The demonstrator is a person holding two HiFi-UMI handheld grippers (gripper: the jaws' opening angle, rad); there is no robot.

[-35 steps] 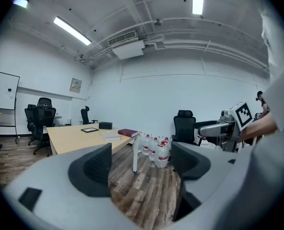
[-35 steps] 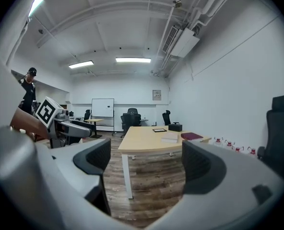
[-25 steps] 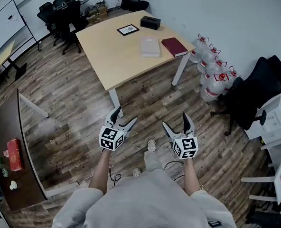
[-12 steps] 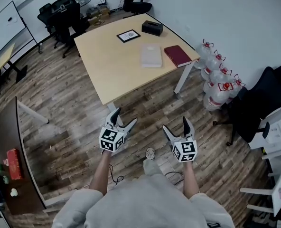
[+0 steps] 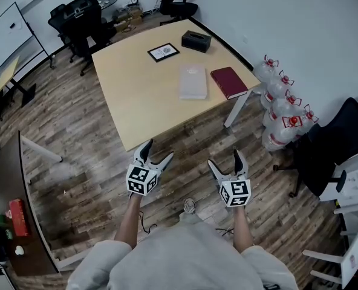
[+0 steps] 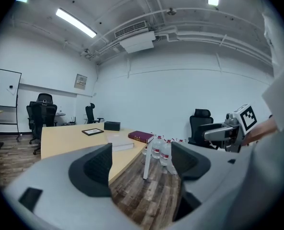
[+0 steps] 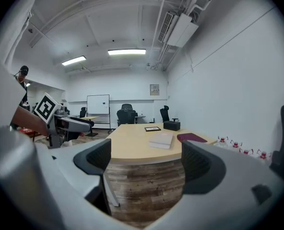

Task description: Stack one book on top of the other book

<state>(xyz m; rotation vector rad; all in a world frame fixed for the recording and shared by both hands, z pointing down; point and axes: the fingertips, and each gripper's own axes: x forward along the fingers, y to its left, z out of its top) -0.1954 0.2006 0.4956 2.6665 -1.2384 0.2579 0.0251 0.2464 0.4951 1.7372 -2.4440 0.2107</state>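
On the tabletop (image 5: 139, 101) ahead of me, the pale book (image 5: 193, 81) and the red book (image 5: 228, 82) lie flat, just beside each other. I hold my left gripper (image 5: 158, 150) and right gripper (image 5: 224, 158) above the wooden floor (image 5: 94, 138), well short of them, both spread wide and empty.

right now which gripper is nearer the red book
Right. The right gripper is over the floor, roughly in line with the red book; the left gripper is farther off to the left.
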